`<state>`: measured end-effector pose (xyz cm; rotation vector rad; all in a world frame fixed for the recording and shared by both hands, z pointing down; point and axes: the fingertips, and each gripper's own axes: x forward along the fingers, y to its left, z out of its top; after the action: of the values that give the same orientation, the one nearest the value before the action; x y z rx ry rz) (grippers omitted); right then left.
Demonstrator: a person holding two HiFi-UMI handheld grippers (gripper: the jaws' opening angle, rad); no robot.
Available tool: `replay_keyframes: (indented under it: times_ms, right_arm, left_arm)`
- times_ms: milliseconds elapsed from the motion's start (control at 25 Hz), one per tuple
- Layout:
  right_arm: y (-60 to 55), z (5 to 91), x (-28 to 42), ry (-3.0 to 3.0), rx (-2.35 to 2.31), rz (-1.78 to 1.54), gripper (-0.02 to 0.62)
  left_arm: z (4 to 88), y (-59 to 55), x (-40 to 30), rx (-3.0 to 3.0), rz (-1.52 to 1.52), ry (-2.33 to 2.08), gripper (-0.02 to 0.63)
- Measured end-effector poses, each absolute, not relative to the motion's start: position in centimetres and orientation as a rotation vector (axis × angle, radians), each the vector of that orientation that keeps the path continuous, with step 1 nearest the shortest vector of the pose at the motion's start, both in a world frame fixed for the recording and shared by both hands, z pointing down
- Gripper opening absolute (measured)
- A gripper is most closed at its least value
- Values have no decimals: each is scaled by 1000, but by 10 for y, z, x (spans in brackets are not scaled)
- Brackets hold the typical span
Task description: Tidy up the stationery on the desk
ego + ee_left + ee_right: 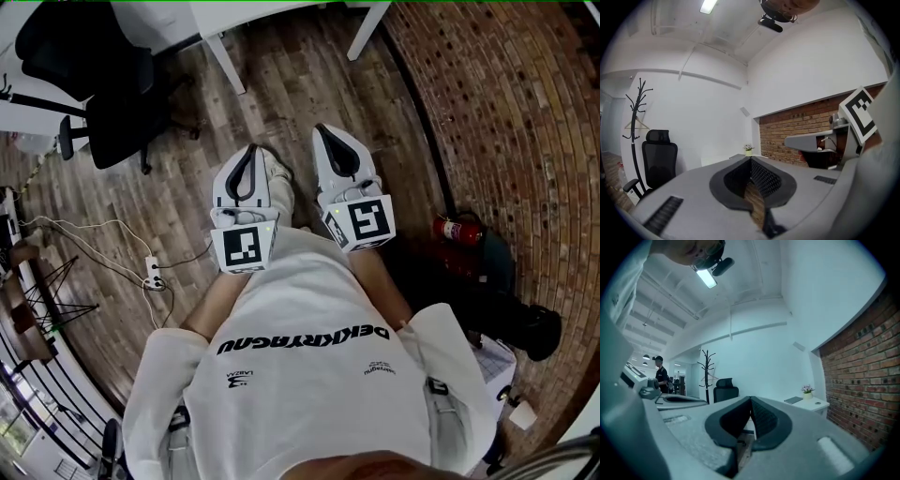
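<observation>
No stationery shows in any view. In the head view my left gripper (247, 149) and right gripper (323, 129) are held level side by side in front of the person's white shirt, above the wooden floor. Both are shut with nothing between the jaws. In the left gripper view the left gripper (750, 159) has its tips meeting, and the right gripper's body with its marker cube (858, 115) shows at the right. In the right gripper view the right gripper (750, 398) points toward a white desk (813, 405) carrying a small flower pot (807, 392) and a flat dark pad (793, 400).
A white desk (225, 37) stands ahead at the top of the head view. A black office chair (103, 94) sits at the left, a coat rack (707, 366) beside it. A brick wall (506, 112) runs along the right with a red fire extinguisher (457, 229) at its foot. A power strip (151, 273) with cables lies on the floor.
</observation>
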<state>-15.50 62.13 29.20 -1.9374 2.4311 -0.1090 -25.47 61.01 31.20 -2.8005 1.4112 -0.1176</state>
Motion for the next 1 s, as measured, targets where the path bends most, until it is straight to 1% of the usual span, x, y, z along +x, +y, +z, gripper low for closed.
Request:
replay_keyframes:
  times_ms: [280,440,720,1000]
  right_arm:
    - [502,295,-115,2421,-1964,-133,-3]
    - [428,294,-116,2520,-1908,-170,-3]
    - [299,290,-96,2497,-1982,-221,-3]
    - [213,284,-87,2469,-2048,-214,-3]
  left_arm:
    - [320,488,-217,-2824,-122,1440,-2]
    - [318,414,-201,-2864,-159,1428,-2]
    - [317,285,-182,-2903,-161,1408,-2]
    - [321,201,-170,-2970,-183,1327,-2]
